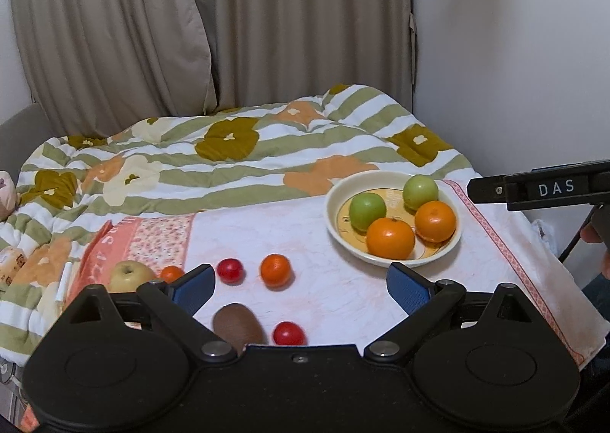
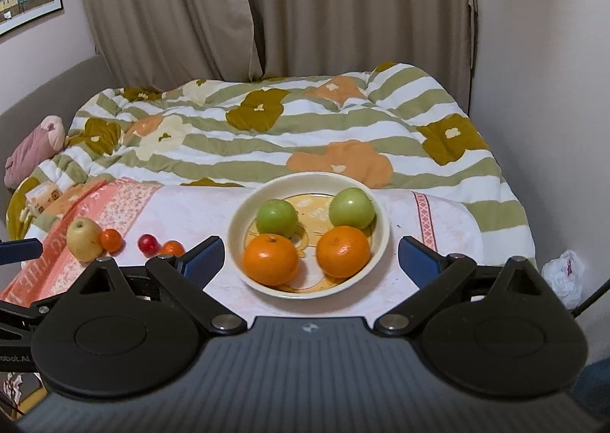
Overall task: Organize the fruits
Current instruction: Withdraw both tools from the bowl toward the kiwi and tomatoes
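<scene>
A cream plate (image 1: 392, 260) (image 2: 244, 212) on the pink cloth holds two green apples (image 1: 367, 210) (image 2: 276, 218) and two oranges (image 1: 390, 238) (image 2: 270, 260). Loose on the cloth lie a small orange (image 1: 275, 270) (image 2: 172, 248), two red fruits (image 1: 230, 270) (image 1: 289, 334), a brown kiwi (image 1: 238, 326), a yellow apple (image 1: 129, 275) (image 2: 83, 238) and another small orange (image 1: 171, 273) (image 2: 112, 240). My left gripper (image 1: 301, 288) is open and empty above the loose fruit. My right gripper (image 2: 310, 255) is open and empty, its jaws either side of the plate.
The pink cloth (image 1: 343, 299) lies over a striped floral quilt (image 1: 228, 151) on a bed. Curtains (image 1: 190, 32) hang behind and a white wall (image 1: 514, 52) stands on the right. A crumpled white bag (image 2: 564, 273) lies at the right edge.
</scene>
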Demonstrator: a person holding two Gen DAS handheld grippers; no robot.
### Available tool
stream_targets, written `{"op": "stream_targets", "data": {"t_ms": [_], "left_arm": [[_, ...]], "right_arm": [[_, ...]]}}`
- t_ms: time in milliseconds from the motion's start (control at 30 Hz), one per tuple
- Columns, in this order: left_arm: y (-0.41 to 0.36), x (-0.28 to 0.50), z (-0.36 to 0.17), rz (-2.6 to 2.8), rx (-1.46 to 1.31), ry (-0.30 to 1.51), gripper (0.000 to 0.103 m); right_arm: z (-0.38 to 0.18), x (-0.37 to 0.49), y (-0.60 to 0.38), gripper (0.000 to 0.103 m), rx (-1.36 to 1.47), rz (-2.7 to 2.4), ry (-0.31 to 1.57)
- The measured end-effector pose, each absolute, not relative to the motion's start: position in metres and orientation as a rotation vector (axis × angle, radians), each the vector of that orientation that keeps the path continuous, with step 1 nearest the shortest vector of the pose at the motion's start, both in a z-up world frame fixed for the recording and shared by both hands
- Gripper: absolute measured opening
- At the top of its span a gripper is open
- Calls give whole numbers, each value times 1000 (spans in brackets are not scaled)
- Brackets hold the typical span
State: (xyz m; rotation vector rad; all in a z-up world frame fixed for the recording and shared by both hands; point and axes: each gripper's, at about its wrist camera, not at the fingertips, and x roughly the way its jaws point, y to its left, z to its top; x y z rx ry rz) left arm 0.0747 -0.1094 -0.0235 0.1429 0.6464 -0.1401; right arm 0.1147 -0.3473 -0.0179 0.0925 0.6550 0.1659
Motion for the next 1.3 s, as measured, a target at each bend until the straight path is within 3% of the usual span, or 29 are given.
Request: {"op": "stream_targets", "data": {"t_ms": [533,1300], "left_arm": [[-29,73,-20,-298,260,563,99],[-9,154,-132,-789,557,735,98]], "right_arm": [[-18,89,-258,103,110,152,659],[-116,109,-188,103,130,115,790]]}}
